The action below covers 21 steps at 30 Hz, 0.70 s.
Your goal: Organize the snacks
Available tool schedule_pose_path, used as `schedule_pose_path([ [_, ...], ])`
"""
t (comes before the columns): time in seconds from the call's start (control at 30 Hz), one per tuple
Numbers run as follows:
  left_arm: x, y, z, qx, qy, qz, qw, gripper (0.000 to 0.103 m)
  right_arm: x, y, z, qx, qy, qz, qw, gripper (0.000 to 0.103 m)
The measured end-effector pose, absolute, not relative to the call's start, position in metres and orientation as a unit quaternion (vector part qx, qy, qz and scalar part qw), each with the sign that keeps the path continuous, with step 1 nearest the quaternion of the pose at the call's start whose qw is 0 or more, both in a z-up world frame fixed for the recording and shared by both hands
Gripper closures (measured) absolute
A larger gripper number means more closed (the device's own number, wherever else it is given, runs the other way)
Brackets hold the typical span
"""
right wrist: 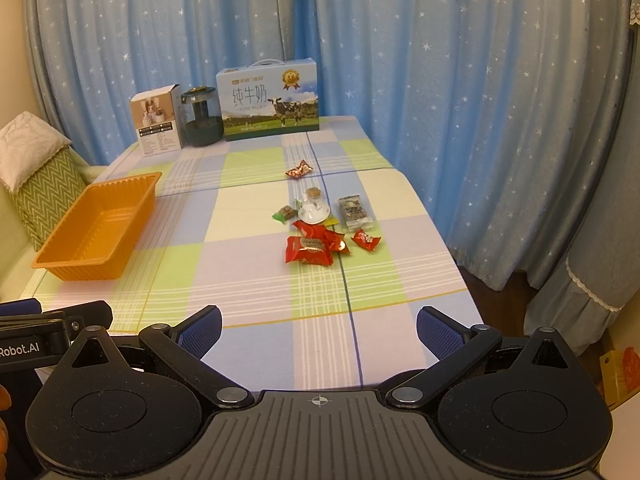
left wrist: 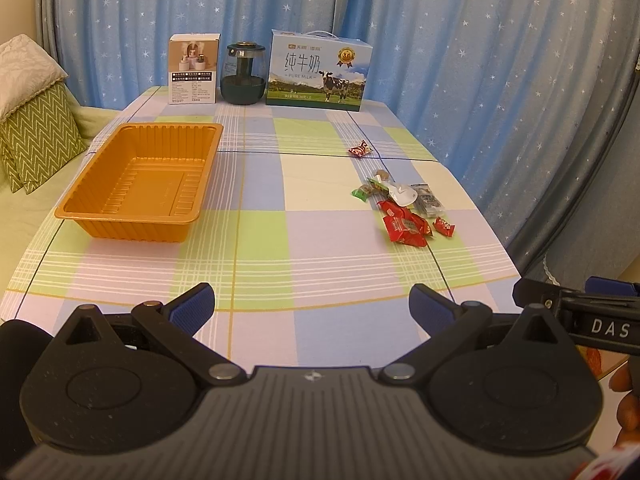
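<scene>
Both grippers agape, snacks nr tray

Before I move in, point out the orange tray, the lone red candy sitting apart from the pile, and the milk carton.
orange tray [left wrist: 120,216], left wrist view, near rim.
lone red candy [right wrist: 299,169], right wrist view, middle of the wrapper.
milk carton [left wrist: 318,70], left wrist view, printed front face.
</scene>
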State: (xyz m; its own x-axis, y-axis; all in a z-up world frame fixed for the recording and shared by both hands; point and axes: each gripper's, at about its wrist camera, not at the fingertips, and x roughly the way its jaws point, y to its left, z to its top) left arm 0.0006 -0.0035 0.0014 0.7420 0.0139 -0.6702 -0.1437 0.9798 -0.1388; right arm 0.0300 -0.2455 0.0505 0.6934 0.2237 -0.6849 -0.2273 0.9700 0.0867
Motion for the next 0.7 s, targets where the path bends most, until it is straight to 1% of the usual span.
schedule_pose_path([
  [0.7,0.0006,-0.0038,0.0015,-0.092,0.357,0.041,0.929,0.0,0.0314,-0.2475,0.0481,-0.001,0.372,0.121,0.92,0.0],
])
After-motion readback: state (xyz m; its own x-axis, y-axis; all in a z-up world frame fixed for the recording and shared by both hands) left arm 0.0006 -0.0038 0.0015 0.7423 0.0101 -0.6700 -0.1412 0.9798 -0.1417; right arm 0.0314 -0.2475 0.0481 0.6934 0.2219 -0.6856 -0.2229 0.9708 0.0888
